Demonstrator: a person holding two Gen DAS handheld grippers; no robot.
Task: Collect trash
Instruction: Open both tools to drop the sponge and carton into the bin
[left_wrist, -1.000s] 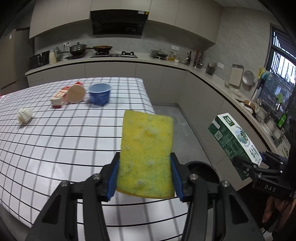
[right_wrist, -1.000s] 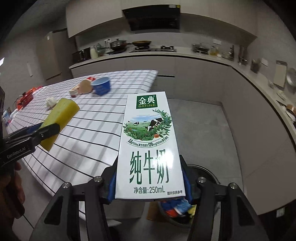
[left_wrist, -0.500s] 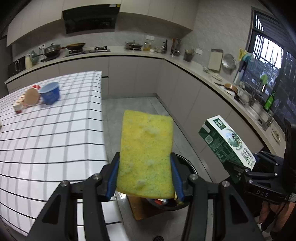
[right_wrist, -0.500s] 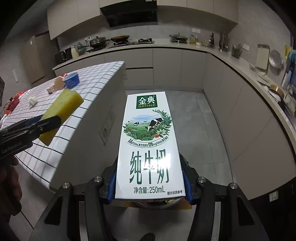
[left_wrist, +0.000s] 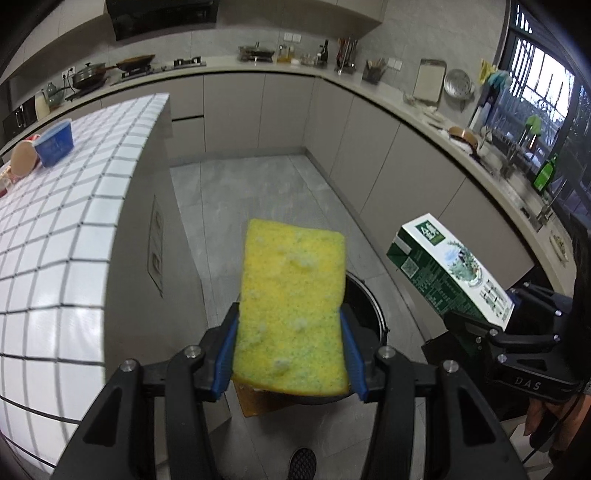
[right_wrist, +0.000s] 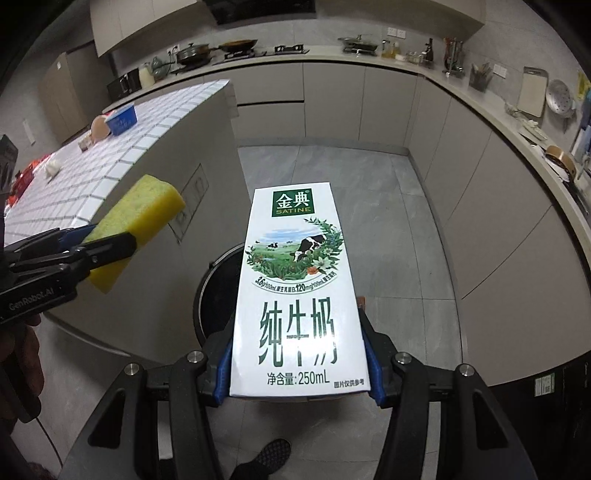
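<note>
Gripper (left_wrist: 290, 354), sponge (left_wrist: 291, 310) above bin (left_wrist: 369, 306)

This is a home kitchen. A long L-shaped beige bench (right_wrist: 424, 72) over plain grey handleless cabinet doors (right_wrist: 332, 99) carries a gas hob (right_wrist: 288, 48) with a lidded dark wok (right_wrist: 192, 51) and a frying pan (right_wrist: 236, 45) under a black extractor hood (left_wrist: 162, 14). Bottles, a utensil holder, a pale cutting board (left_wrist: 428, 79) and a round metal strainer (left_wrist: 458, 84) stand along the tiled wall. A white-tiled island bench (left_wrist: 55, 229) with dark grout faces a grey tiled floor (right_wrist: 332, 166), and a barred window (left_wrist: 543, 85) sits above the sink tap (left_wrist: 511, 157).
</note>
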